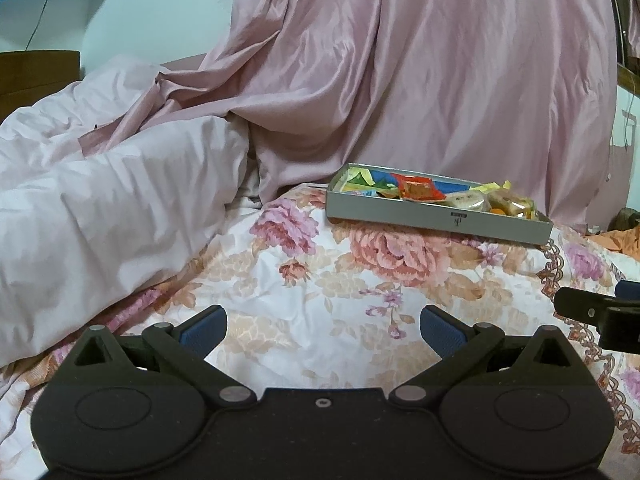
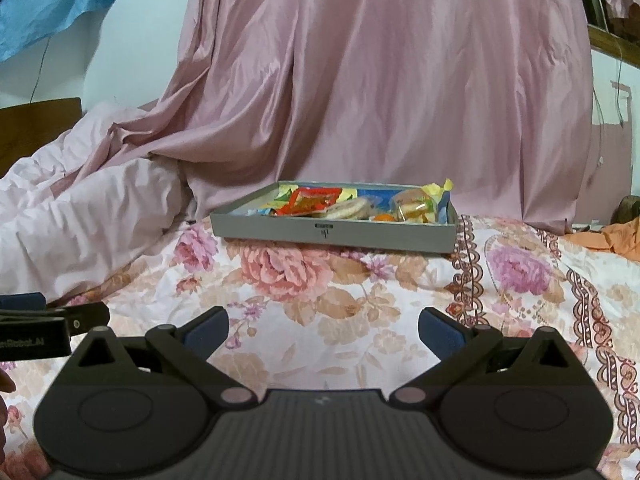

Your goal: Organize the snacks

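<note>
A shallow grey box (image 1: 432,222) (image 2: 332,234) sits on the floral bedspread, holding several wrapped snacks: a red packet (image 1: 416,188) (image 2: 310,200), round pale cakes (image 1: 466,200) (image 2: 348,208) and clear-wrapped yellow pastries (image 1: 514,204) (image 2: 416,206). My left gripper (image 1: 323,330) is open and empty, low over the bedspread, well short and left of the box. My right gripper (image 2: 323,332) is open and empty, facing the box from the front at a distance. Each gripper's side shows at the edge of the other's view (image 1: 596,312) (image 2: 52,320).
A pale pink quilt (image 1: 100,208) (image 2: 80,216) is heaped at the left. A pink curtain (image 1: 400,80) (image 2: 380,80) hangs behind the box. Orange cloth (image 2: 620,240) lies at the far right. The floral bedspread (image 1: 320,272) (image 2: 360,292) stretches between grippers and box.
</note>
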Demonstrator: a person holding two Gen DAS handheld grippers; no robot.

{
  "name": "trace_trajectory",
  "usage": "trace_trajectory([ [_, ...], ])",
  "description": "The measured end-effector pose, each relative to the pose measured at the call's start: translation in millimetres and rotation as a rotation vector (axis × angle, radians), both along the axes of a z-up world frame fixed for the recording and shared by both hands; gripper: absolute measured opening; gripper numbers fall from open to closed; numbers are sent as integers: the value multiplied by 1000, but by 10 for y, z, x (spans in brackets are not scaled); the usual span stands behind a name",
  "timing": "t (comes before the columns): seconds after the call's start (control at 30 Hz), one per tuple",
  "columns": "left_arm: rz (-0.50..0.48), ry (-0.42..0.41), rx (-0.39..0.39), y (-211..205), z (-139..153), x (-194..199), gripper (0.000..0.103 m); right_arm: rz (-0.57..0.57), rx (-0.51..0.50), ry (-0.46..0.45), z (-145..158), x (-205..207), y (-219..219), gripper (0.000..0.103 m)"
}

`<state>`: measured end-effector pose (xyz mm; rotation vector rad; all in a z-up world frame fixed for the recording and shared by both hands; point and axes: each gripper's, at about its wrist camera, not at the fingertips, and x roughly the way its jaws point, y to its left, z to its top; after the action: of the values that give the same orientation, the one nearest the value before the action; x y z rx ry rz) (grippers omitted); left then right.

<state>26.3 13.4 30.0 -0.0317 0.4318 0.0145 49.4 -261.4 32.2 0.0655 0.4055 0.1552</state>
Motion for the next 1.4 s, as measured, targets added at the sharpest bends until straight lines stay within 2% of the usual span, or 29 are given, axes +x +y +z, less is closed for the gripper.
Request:
trace_trajectory([
  [0.47,-1,15,-1,4,-50,25,102,-3,-3,28,-102,44,6,103],
  [1.4,0,15,0,-2,-51,21,102,3,-2,38,-116,41,25,103],
])
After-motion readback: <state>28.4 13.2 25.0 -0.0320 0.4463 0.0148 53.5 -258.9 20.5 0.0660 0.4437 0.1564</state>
